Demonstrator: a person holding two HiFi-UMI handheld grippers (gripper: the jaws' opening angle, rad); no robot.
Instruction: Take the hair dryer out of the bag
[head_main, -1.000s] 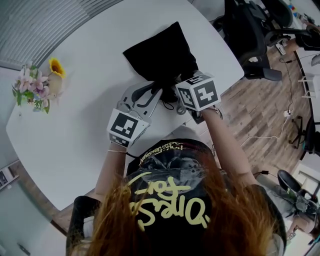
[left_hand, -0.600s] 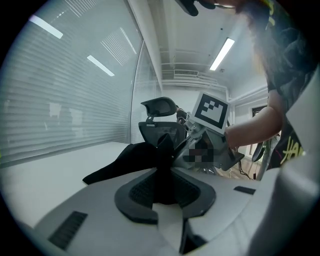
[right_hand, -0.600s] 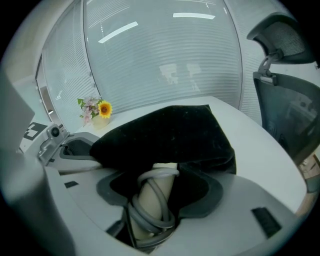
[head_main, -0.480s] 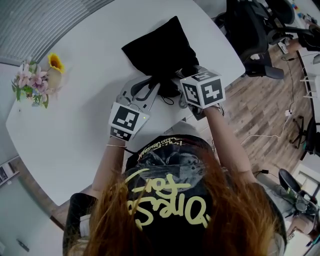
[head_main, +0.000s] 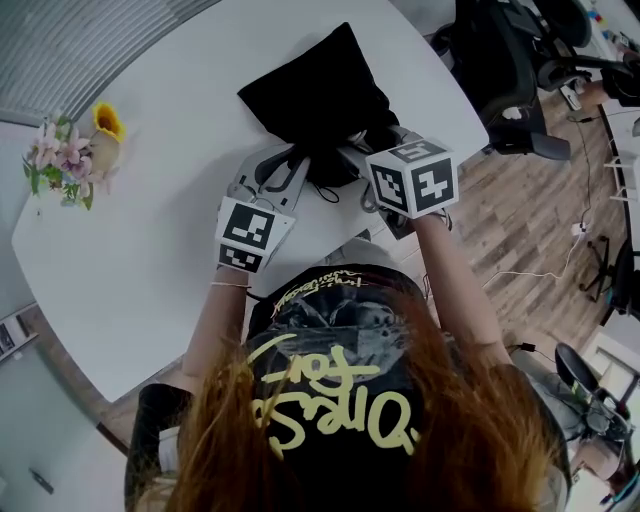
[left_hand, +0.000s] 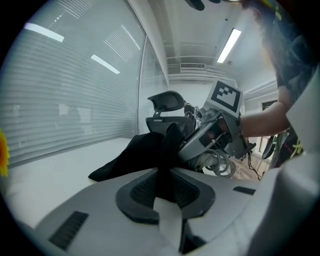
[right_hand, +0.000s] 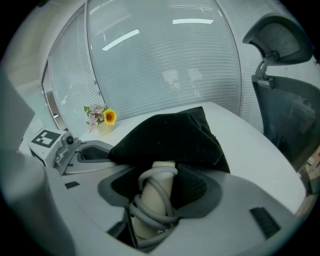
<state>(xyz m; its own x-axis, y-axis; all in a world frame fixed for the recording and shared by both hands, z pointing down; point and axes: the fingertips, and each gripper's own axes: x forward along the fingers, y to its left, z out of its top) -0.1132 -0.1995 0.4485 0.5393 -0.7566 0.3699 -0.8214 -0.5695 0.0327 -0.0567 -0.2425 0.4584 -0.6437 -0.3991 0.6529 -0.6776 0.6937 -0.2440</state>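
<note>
Person: black tee (head_main: 330, 330) with yellow script print, long hair (head_main: 480, 440), thin bracelet (head_main: 232, 286) on left wrist. Left gripper (head_main: 305, 158) and right gripper (head_main: 355, 142): light-grey shells, dark ribbed pads (left_hand: 137, 190), each with a white cube (head_main: 248, 232) carrying black square markers.

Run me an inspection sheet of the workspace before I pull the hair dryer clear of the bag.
Surface: white table, carrying the bag and a vase.
Job's things: black bag lying on the table; hair dryer handle sticking out of its mouth.
Clutter: vase of flowers near the table's left edge.
Tongs: left tongs pinched on the bag's fabric; right tongs have just been closing, handle between the pads, grip not confirmed.
Cables: grey cord wound round the handle; white lead on the floor.
Surroundings: office chairs, wooden floor, blinds.
</note>
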